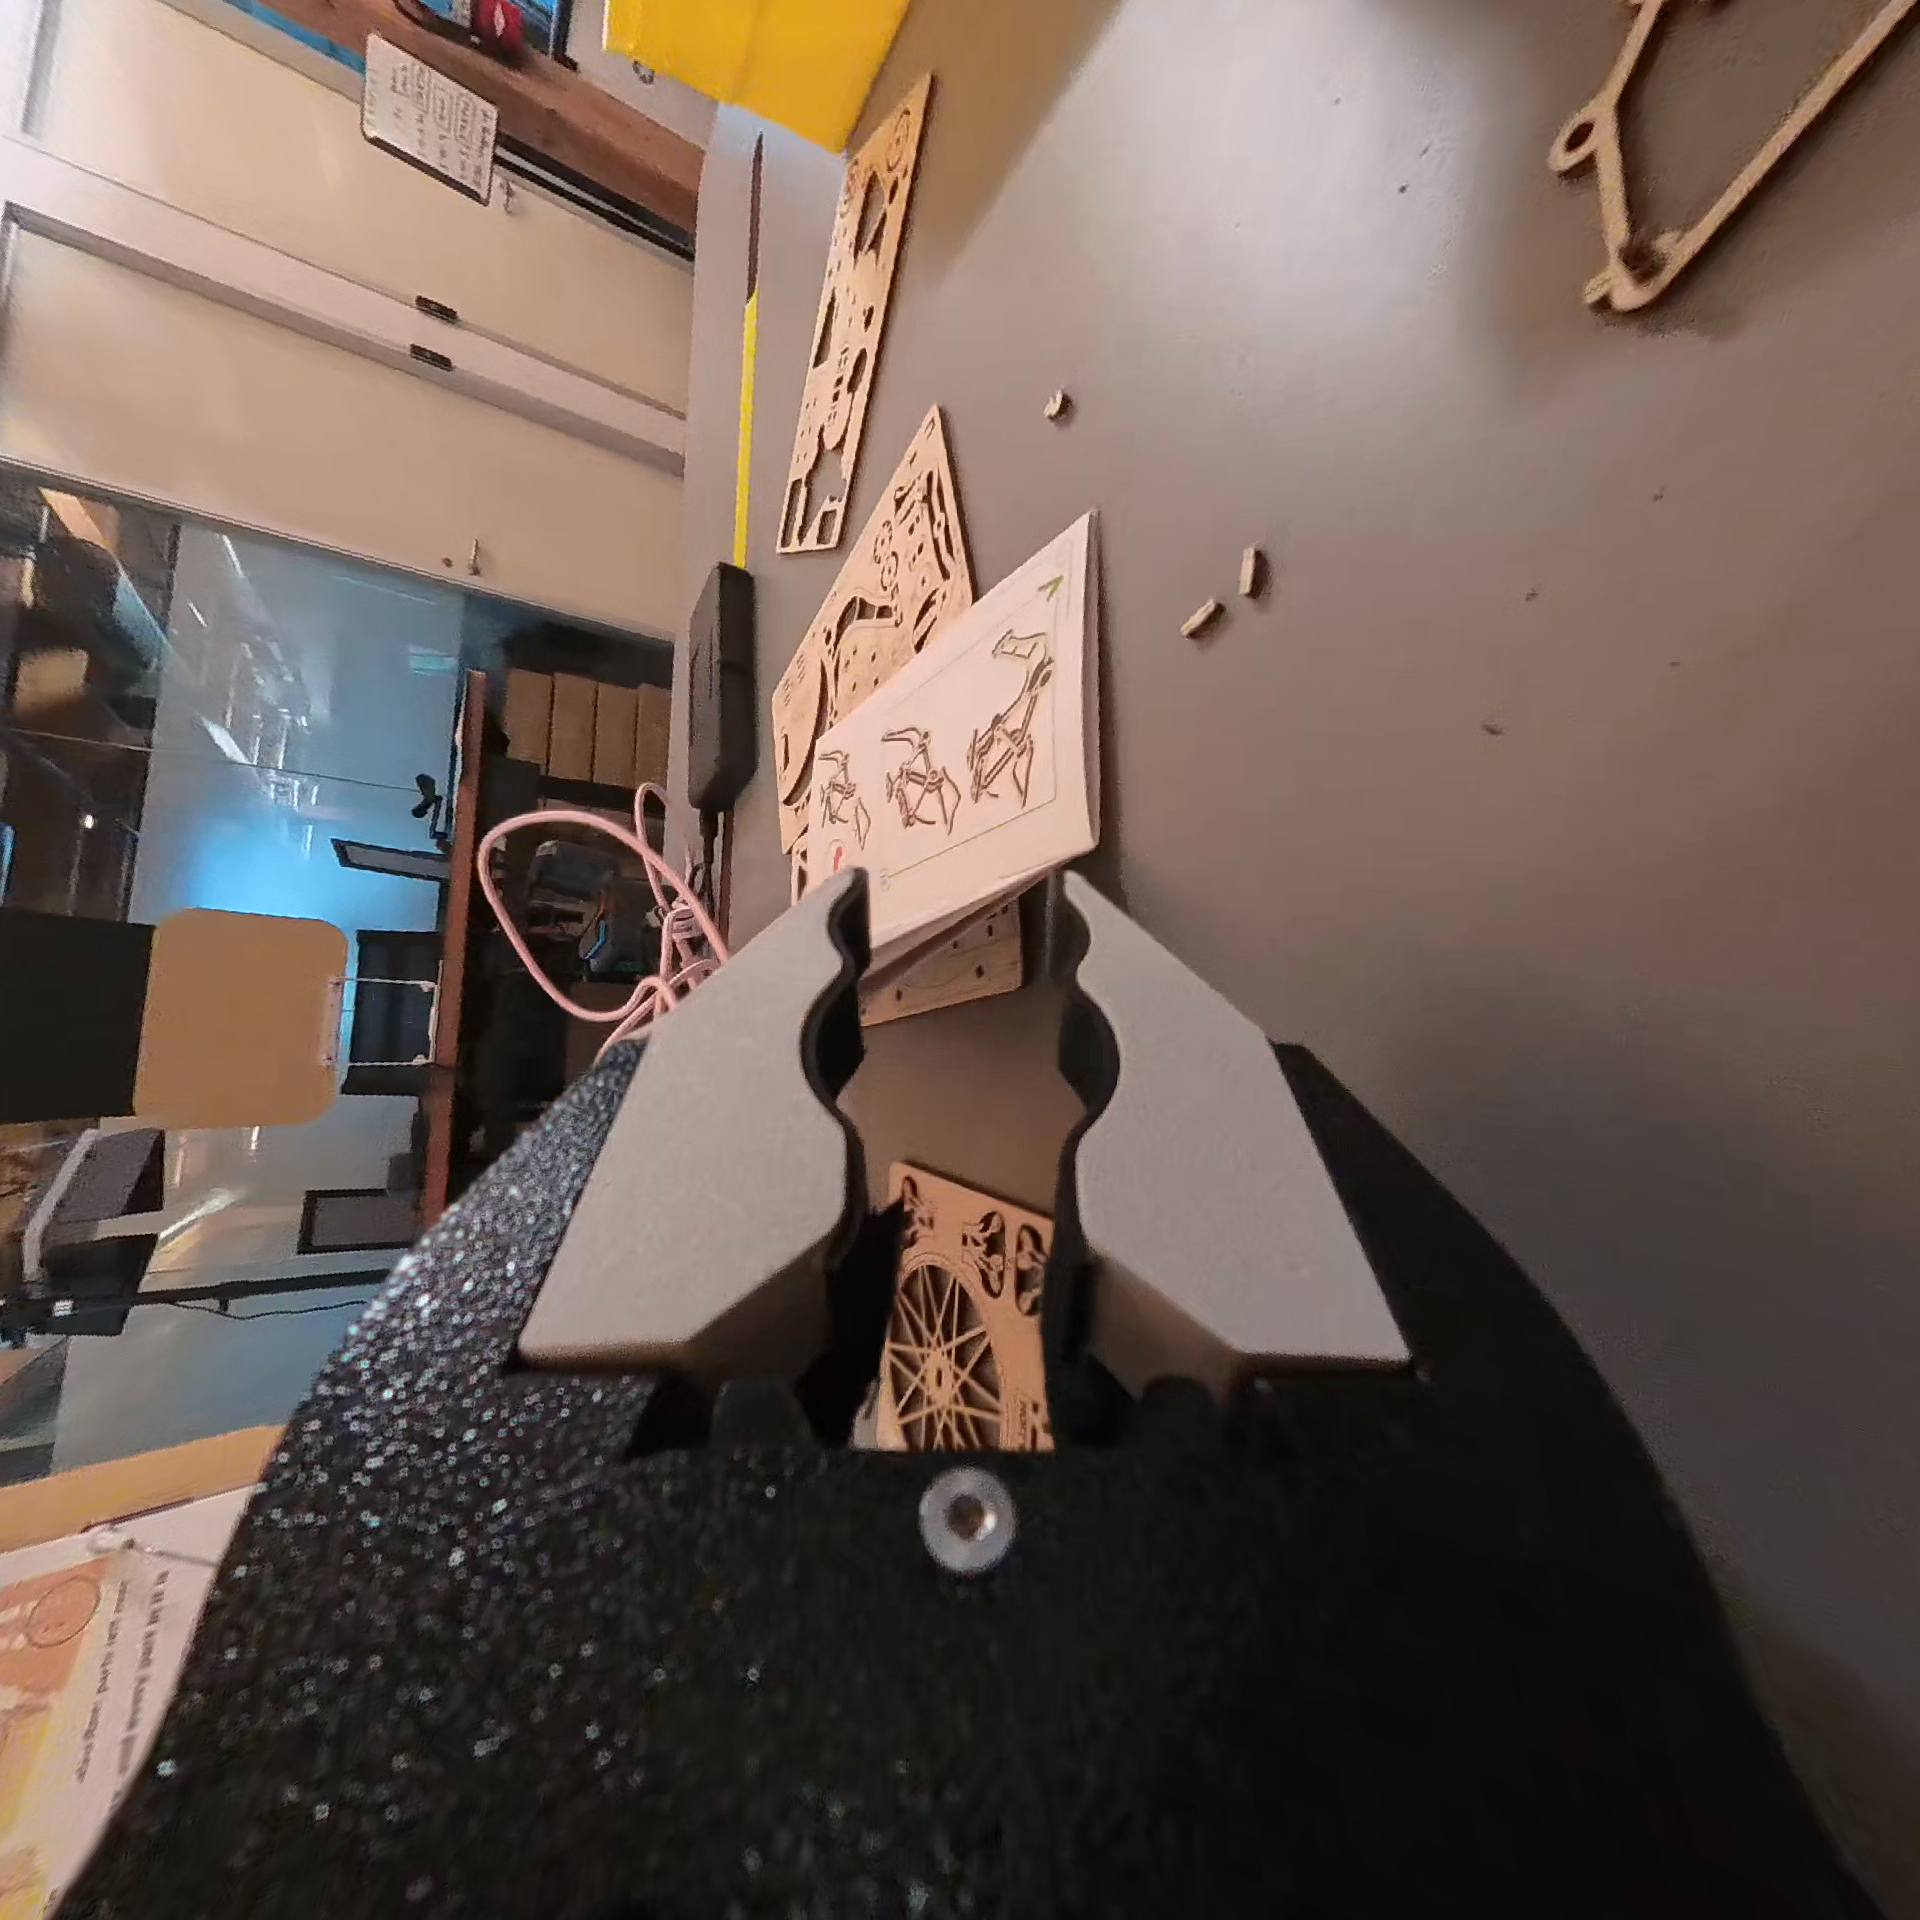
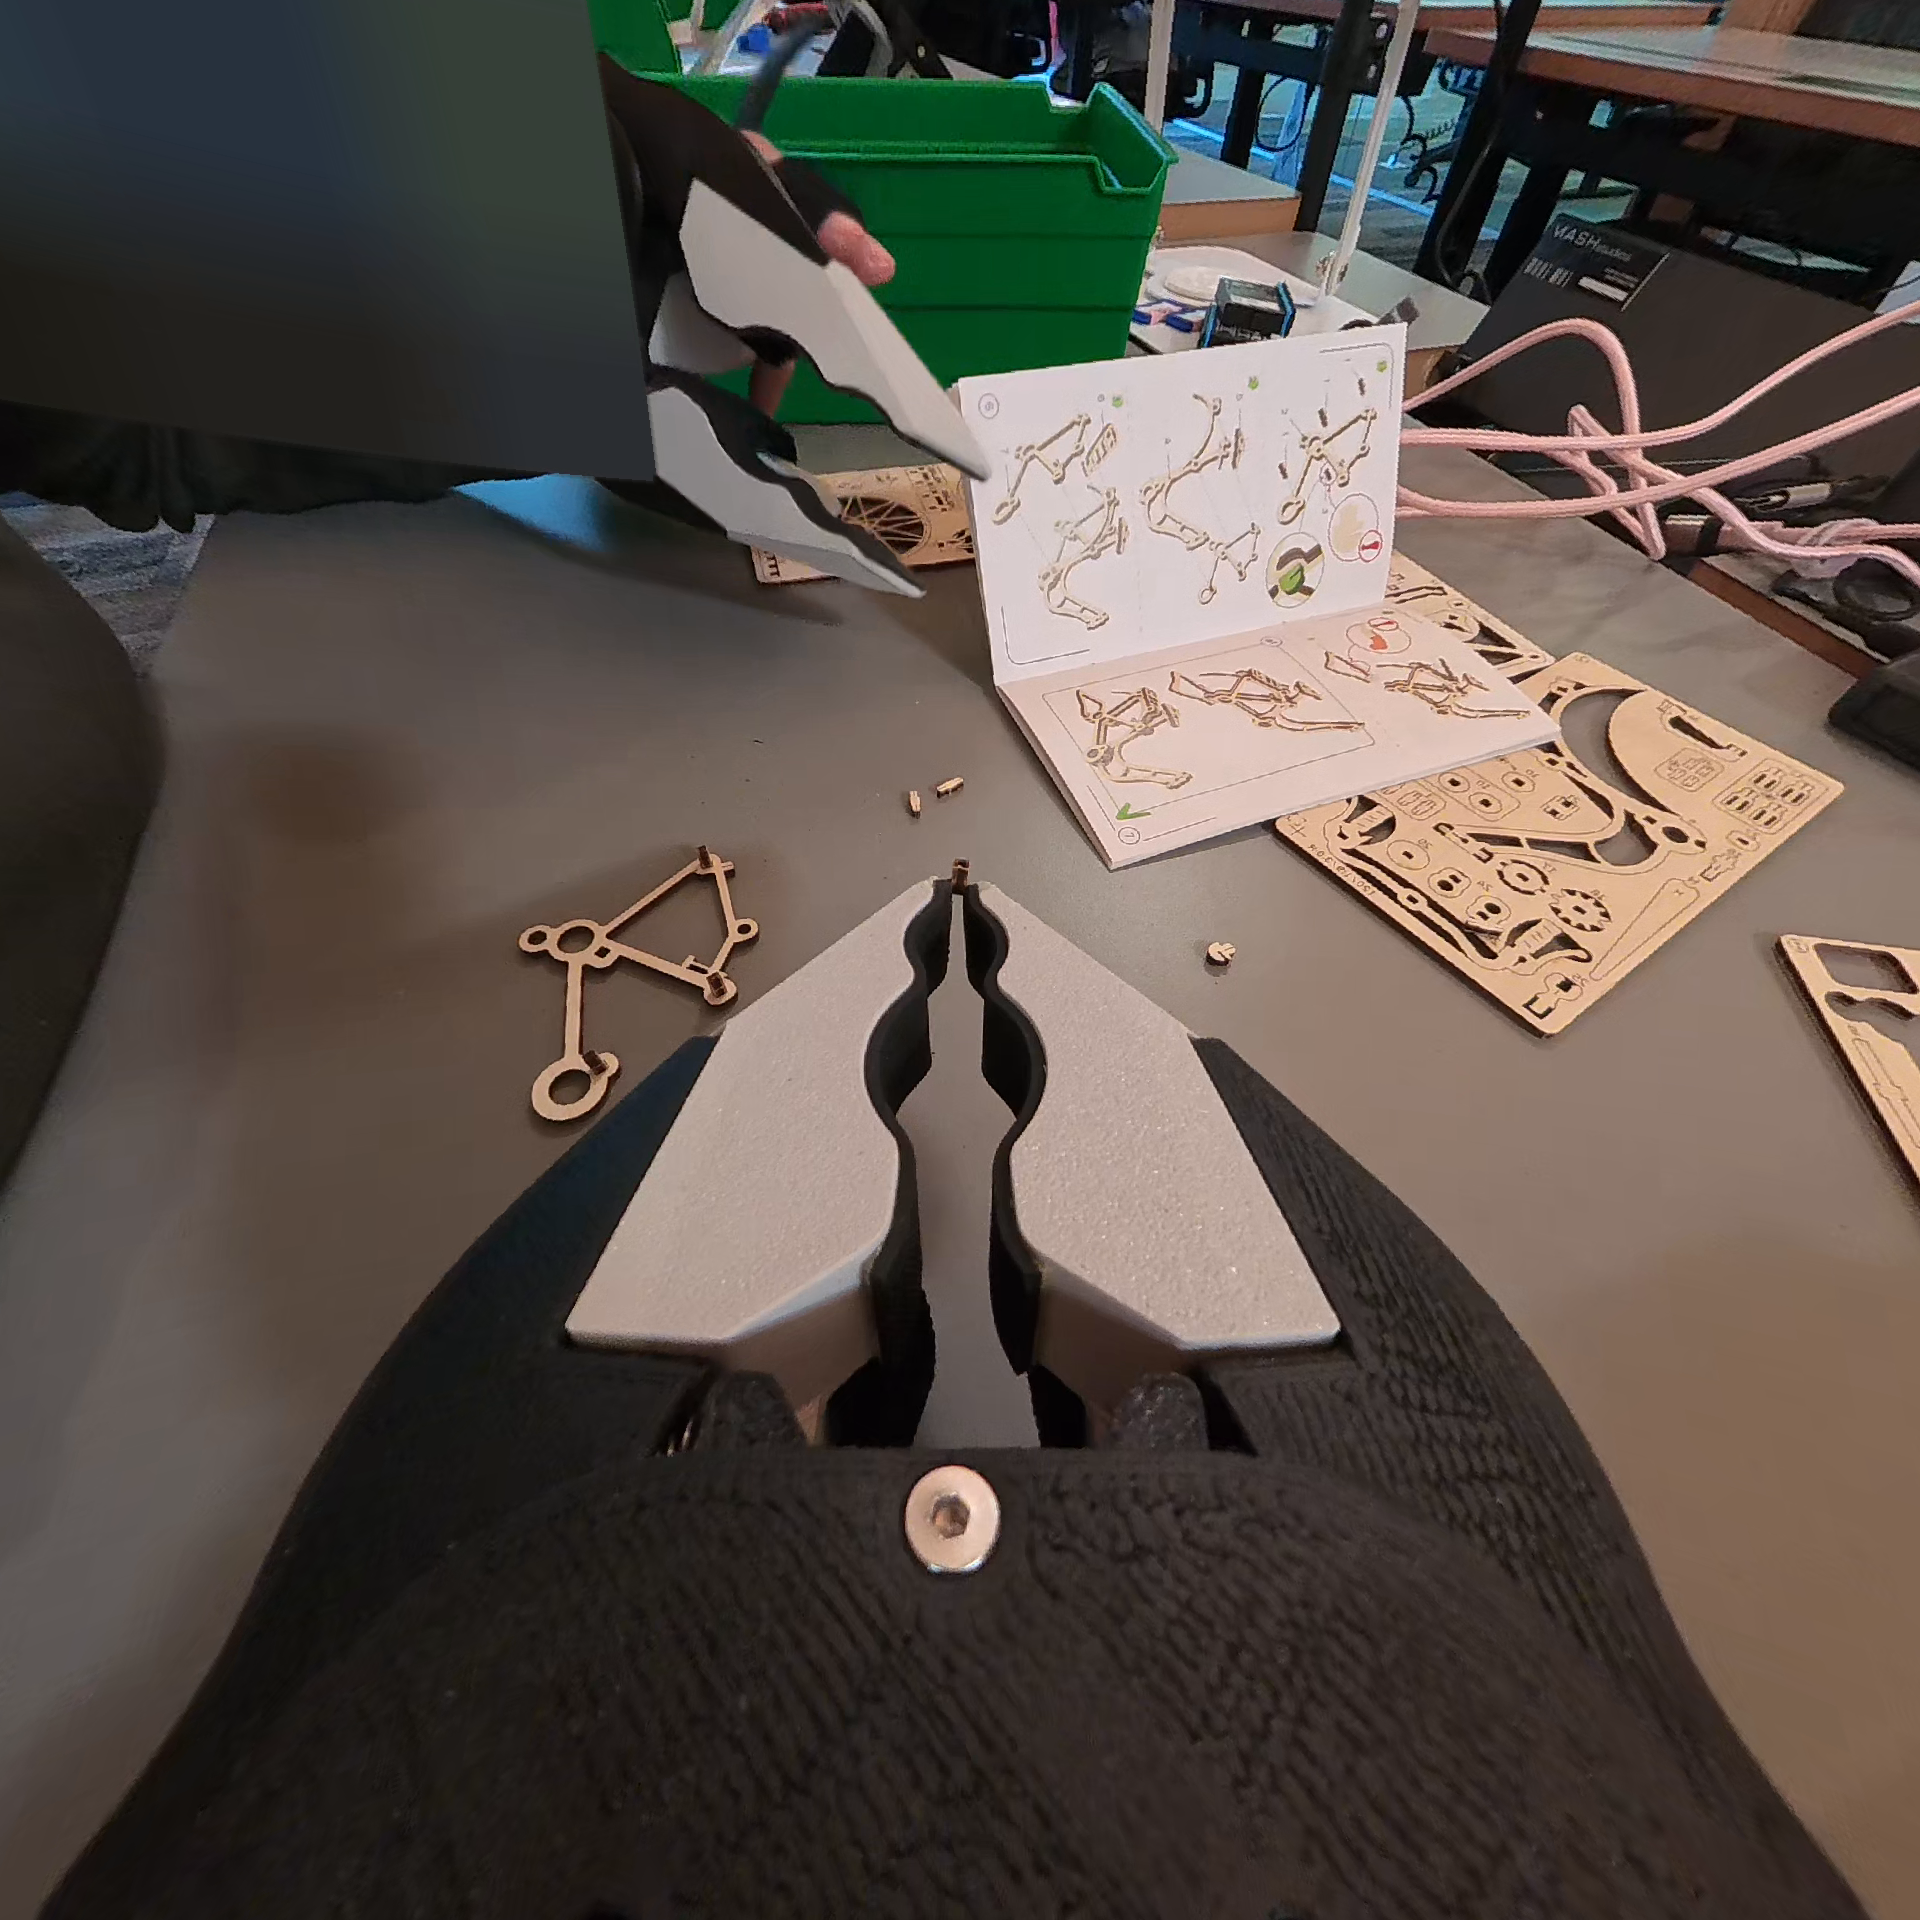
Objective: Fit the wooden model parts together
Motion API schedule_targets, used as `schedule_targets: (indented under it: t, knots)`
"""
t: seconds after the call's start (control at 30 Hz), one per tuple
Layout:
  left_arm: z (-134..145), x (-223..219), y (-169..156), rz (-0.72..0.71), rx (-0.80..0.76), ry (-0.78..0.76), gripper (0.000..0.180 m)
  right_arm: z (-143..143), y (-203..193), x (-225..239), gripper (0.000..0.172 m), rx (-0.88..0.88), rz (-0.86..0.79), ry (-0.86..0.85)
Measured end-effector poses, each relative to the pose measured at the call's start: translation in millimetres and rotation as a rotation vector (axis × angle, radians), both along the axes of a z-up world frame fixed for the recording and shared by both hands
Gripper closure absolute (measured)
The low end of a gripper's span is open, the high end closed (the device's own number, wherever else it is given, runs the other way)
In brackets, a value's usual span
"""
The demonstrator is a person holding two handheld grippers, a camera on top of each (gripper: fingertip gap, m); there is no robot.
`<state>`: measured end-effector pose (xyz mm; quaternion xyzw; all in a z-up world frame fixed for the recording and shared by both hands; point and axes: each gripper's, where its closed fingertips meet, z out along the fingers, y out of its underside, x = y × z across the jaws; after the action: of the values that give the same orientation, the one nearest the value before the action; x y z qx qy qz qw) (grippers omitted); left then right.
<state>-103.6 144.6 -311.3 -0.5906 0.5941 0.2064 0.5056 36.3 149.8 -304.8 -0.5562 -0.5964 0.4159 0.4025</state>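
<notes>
The right gripper has its fingers clenched on a tiny wooden peg by its very end, so it could twist or pop free when pressed. Left of those fingers on the bench, the unheld frame piece may slide, since the left gripper hangs released and empty beyond.

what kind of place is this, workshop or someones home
Probably a shared workshop or lab, not a home: a grey worktable with laser-cut wooden sheets, stacked green bins, and rows of other desks behind.
</notes>
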Motion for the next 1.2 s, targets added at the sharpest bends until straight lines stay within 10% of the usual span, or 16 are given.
schedule_targets:
  t: [0.67, 1.2]
  knots:
    - [-17, -45, 20, 0.252, -0.014, 0.213, 0.174, 0, 1, 0, 0.172, -0.013, -0.001, 0.001]
    - [-44, -13, -16, 0.256, -0.275, 0.042, 0.180, 1, 2, 0, 0.172, -0.019, -0.007, 0.007]
